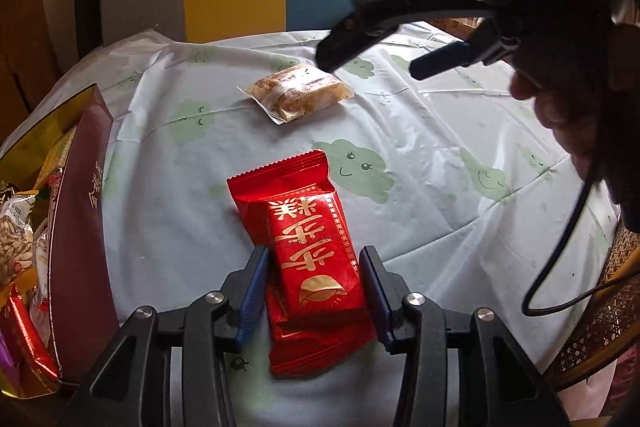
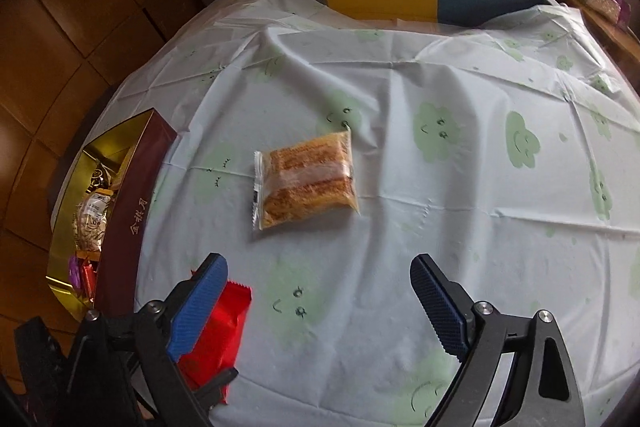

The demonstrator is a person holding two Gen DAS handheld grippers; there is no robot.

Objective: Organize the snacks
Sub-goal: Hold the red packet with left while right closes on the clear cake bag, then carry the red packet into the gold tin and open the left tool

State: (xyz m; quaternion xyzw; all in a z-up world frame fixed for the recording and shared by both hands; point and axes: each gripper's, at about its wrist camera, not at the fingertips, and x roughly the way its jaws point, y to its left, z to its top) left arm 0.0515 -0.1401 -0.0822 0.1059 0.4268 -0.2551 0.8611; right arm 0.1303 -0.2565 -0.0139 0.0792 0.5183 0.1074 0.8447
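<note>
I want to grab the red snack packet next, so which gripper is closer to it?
Left. The left gripper has its open fingers on either side of the red snack packet. The right gripper hovers open farther along the table, toward the clear-wrapped cake.

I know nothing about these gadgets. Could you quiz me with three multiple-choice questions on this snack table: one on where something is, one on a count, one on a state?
1. Where does the red snack packet lie?
A. in the box
B. between the left hand-held gripper's fingers
C. on the chair

2. How many packets lie loose on the tablecloth?
A. one
B. two
C. four

3. How is the right hand-held gripper?
A. open, holding nothing
B. shut on the clear cake packet
C. shut on the box

Answers:
1 B, blue pads flank it.
2 B, red one and clear one.
3 A, fingers wide apart, nothing between.
</note>
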